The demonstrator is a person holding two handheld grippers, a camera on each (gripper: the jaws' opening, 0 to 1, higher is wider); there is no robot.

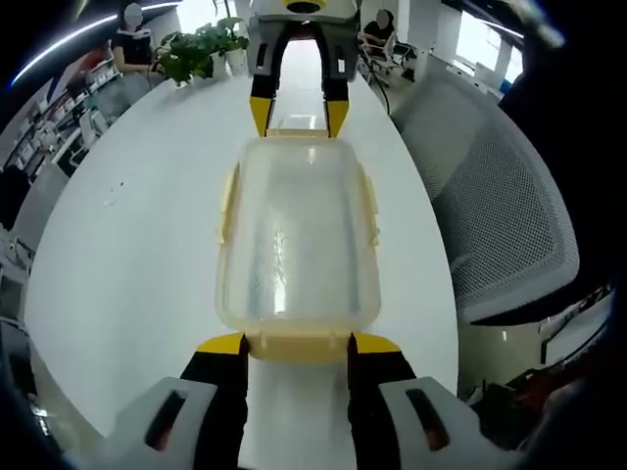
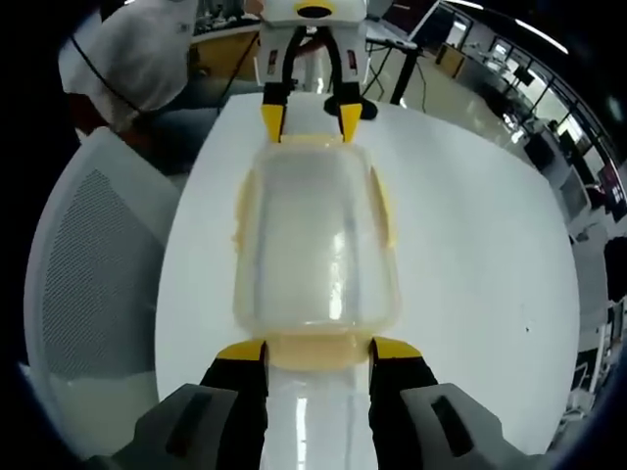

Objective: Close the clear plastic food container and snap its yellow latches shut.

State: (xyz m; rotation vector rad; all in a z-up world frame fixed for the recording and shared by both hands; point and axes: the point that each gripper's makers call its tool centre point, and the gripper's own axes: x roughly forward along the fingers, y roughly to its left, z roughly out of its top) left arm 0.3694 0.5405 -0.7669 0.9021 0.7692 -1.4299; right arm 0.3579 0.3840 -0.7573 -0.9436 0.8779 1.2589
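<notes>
Left gripper (image 1: pixel 298 344): jaws spread at 6 o'clock of the left gripper view, yellow tips flanking the near end latch (image 1: pixel 298 347) of the container; tips look to touch it, contact not certain.
Right gripper (image 2: pixel 317 351): likewise spread at 6 o'clock of the right gripper view, yellow tips either side of its own near end latch (image 2: pixel 316 350). It also shows at 12 o'clock of the left gripper view, at the container's far end.
Container (image 1: pixel 297 233): clear plastic, lid on top, lying lengthwise between the two grippers on the white table (image 1: pixel 137 255).
Side latches: yellow, along both long sides (image 1: pixel 227 201); whether snapped down, cannot tell.
Edges: table edge runs close past the container at 3 o'clock in the left gripper view; a grey mesh chair (image 1: pixel 500 220) sits just beyond it.
Open room: broad bare tabletop from 7 to 10 o'clock in the left gripper view.
Farther out: potted plant (image 1: pixel 201 49) near 11 o'clock at the table's far end.
Writing: none legible on container or grippers.
</notes>
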